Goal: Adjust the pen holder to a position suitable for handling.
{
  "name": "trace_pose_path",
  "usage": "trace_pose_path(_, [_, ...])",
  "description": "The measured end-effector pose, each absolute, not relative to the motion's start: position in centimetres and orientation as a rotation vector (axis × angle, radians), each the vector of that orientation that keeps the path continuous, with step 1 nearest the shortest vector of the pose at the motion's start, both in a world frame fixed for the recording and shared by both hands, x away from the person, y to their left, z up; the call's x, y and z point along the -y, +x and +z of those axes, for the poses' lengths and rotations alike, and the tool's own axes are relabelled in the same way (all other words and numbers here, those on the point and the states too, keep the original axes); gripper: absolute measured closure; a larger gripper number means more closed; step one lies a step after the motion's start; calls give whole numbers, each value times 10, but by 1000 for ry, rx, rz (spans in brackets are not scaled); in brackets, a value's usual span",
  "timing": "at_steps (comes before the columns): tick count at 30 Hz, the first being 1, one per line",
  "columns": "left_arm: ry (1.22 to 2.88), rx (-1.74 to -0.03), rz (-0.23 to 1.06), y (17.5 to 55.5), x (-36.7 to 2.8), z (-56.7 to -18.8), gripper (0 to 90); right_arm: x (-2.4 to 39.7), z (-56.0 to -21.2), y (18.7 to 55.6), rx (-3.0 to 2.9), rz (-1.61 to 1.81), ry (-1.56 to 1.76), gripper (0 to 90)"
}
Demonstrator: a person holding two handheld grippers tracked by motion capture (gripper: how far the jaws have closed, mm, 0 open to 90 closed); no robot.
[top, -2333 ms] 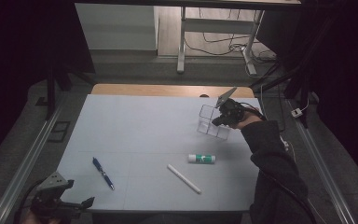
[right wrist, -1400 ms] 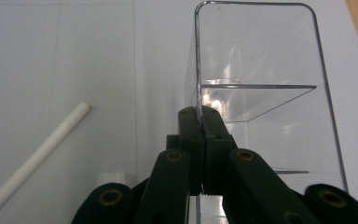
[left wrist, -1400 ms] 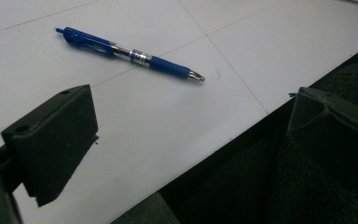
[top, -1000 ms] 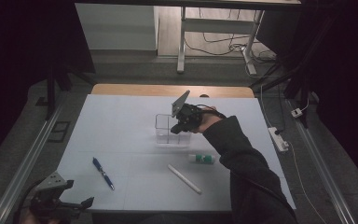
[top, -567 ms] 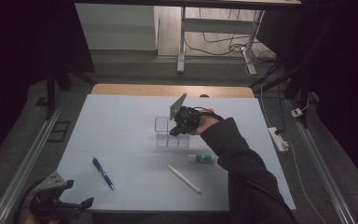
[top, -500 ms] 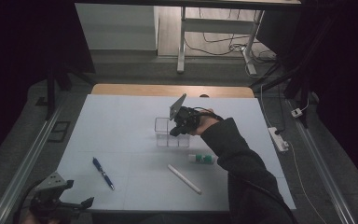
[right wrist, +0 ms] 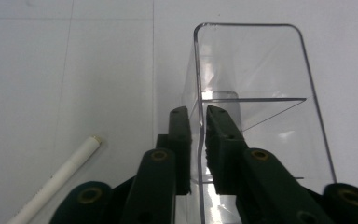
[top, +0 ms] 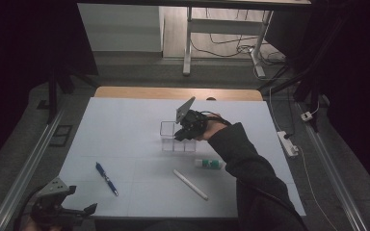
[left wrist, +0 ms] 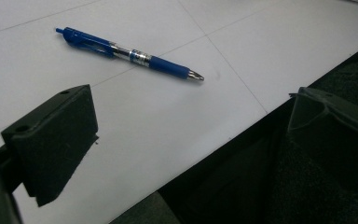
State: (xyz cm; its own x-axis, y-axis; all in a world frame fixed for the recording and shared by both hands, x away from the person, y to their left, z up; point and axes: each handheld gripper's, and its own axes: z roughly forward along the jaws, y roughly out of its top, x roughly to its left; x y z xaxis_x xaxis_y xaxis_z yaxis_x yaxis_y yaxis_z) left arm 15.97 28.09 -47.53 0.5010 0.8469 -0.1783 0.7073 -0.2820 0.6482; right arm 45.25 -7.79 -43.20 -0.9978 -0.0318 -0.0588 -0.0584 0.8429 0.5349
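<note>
A clear plastic organizer box (top: 173, 139) stands on the white mat (top: 125, 125) in the middle of the table. My right gripper (top: 178, 136) reaches into it from the right. In the right gripper view one wall of the box (right wrist: 256, 93) passes between the jaws of this gripper (right wrist: 198, 112). The jaws have just been opening, and a thin gap shows on each side of the wall. A blue pen (top: 106, 178) lies at the front left, close ahead of my left gripper (top: 60, 211). That gripper (left wrist: 191, 140) stands wide open and empty over the mat's front edge, with the pen (left wrist: 130, 55) beyond it.
A white stick (top: 190, 184) lies at the front centre, also beside the right jaws (right wrist: 56, 179). A small white and green tube (top: 209, 163) lies just right of the box. A power strip (top: 288, 143) and metal rails flank the table.
The right hand carried the clear box from the right side leftward to the middle of the mat, where it now stands. The left gripper has kept still.
</note>
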Motion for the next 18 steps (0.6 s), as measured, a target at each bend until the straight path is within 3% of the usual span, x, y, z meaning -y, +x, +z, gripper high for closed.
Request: trace_pose_path(18, [2061, -1269, 263, 159, -281, -475, 20, 98, -414, 441, -2847, 942, 220, 430])
